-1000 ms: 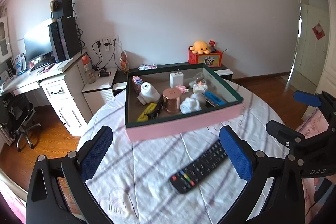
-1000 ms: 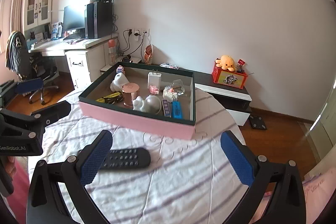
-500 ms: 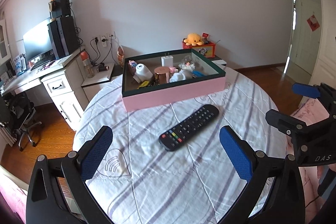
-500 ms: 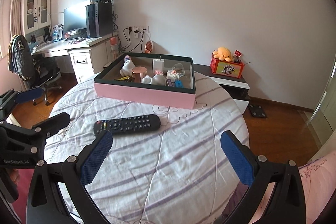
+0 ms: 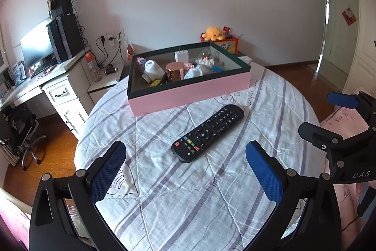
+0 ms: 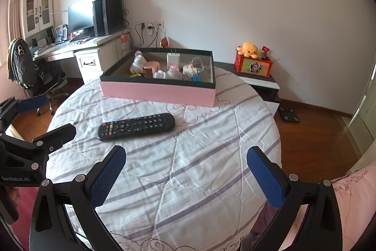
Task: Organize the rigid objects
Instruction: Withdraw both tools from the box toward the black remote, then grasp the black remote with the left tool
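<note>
— So, how will the remote control (image 5: 208,132) handle?

— Likely light, stiff, smooth plastic; I'd pinch it across its narrow width near the middle. It lies flat at centre frame on the striped cloth of the worktop (image 5: 270,109), just below the pink box (image 5: 188,92).

— And the jaws?

— Left gripper (image 5: 185,167) and right gripper (image 6: 186,168) both gape wide, holding nothing, touching nothing.

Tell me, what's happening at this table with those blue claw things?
A person holds a two-finger gripper in each hand, tidying hard items into a pink box. The left gripper and right gripper are both open and empty, above the striped tablecloth. A black remote lies loose on the cloth in front of the box, which already holds a copper cup and other small things.
</note>
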### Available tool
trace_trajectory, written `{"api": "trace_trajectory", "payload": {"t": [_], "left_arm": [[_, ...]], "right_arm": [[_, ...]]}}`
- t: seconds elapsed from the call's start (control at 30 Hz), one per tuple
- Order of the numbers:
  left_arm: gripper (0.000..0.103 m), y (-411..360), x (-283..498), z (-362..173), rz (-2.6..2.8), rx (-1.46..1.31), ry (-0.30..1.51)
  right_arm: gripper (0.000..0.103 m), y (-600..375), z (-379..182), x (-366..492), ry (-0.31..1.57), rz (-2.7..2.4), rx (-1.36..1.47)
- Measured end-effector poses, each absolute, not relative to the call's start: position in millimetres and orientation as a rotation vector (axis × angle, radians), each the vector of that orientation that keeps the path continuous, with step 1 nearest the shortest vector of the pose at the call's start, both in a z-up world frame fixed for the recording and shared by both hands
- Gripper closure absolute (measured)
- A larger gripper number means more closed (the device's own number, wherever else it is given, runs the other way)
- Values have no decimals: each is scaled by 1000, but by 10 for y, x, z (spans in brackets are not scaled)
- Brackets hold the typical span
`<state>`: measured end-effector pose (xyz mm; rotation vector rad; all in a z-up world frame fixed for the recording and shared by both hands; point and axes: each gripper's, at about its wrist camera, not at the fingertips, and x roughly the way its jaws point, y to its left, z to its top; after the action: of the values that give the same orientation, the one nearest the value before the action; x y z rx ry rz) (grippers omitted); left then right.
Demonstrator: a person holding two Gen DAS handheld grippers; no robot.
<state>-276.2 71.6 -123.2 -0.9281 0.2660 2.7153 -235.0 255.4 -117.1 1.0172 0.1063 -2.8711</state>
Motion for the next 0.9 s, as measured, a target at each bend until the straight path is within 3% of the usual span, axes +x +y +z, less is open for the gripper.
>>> {"api": "trace_trajectory", "payload": {"t": [0.9], "left_arm": [[0, 1155, -3745, -2083, 2419, -1205, 460]], "right_arm": [[0, 3136, -1700, -2928, -32, -2855, 1195]]}}
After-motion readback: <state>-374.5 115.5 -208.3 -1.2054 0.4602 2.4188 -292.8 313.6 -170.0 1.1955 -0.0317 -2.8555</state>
